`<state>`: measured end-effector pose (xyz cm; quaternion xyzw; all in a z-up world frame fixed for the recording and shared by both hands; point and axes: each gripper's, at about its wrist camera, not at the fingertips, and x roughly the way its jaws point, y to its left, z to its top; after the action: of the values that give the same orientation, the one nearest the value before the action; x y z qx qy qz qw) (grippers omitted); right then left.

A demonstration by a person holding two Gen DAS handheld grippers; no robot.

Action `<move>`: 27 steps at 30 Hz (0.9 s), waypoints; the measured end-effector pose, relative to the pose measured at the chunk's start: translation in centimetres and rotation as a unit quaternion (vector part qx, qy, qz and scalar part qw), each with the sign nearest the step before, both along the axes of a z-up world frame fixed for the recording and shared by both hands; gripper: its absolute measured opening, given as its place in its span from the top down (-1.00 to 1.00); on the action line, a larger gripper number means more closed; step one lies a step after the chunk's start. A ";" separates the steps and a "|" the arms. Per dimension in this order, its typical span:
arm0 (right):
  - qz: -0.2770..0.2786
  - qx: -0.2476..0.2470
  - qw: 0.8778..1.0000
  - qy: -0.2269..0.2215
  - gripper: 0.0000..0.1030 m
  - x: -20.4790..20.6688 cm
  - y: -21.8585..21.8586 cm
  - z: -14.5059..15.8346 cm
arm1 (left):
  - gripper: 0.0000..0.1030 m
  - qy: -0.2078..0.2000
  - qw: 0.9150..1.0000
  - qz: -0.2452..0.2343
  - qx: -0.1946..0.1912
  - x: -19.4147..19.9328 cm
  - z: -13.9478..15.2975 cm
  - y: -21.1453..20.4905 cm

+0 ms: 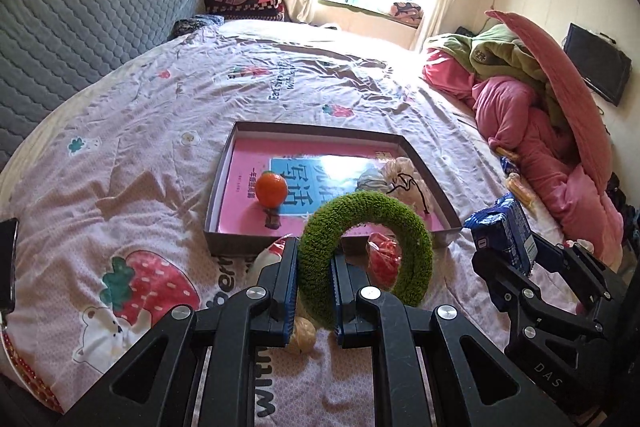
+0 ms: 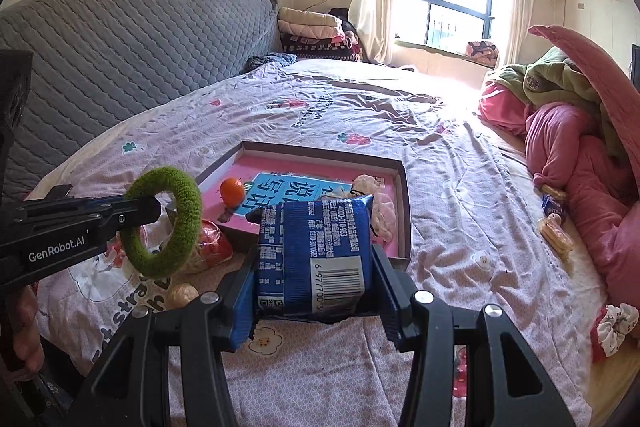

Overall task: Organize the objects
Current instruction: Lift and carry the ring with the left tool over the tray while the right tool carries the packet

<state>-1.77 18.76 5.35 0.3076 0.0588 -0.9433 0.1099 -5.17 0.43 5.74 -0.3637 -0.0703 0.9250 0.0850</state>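
My left gripper (image 1: 314, 291) is shut on a fuzzy green ring (image 1: 416, 227), held upright just in front of the shallow cardboard box (image 1: 224, 163); the ring also shows in the right wrist view (image 2: 184, 227). My right gripper (image 2: 316, 291) is shut on a blue snack packet (image 2: 316, 251), held above the bed near the box's front edge (image 2: 404, 211); the packet also shows in the left wrist view (image 1: 504, 235). The box holds a pink book (image 1: 248, 155), an orange (image 1: 271, 189), and pale scrunchies (image 1: 408, 175).
On the bedspread (image 1: 160, 107) in front of the box lie a red wrapped item (image 1: 384, 255) and a beige ball (image 1: 302, 337). Snack packets (image 2: 554, 231) and a red-and-white scrunchie (image 2: 612, 327) lie at the right. Pink bedding (image 2: 580, 155) is piled to the right.
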 end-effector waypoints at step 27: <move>0.006 -0.008 1.000 0.030 0.00 -5.2 -0.2 1.8 | 0.73 0.001 0.998 0.000 -0.055 -5.4 -0.1 1.1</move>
<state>-6.99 18.59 7.10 0.2783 0.0560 -0.9517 0.1167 -10.62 1.58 5.66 -0.3665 -0.0190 0.9280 0.0649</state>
